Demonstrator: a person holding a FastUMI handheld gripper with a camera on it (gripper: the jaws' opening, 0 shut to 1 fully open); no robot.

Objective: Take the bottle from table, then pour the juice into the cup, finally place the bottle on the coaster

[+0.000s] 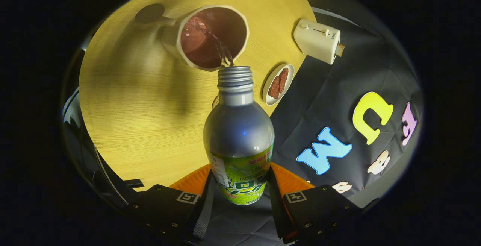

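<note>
A silver metal bottle (238, 129) with a green label and an uncapped threaded neck is held between my fingers, and my gripper (240, 189) is shut on its lower body. The bottle is tipped forward over a pale mug (210, 35) just beyond its mouth. A thin stream of liquid (218, 46) runs from the neck into the mug, which holds dark reddish juice. A dark round coaster (149, 13) lies on the wooden table (142, 118) beyond the mug, beside its handle.
A small white plate (278, 84) with brown pieces sits to the right of the bottle's neck. A cream toaster (316, 40) stands at the table's edge farther right. Black cloth wall hangs past that edge.
</note>
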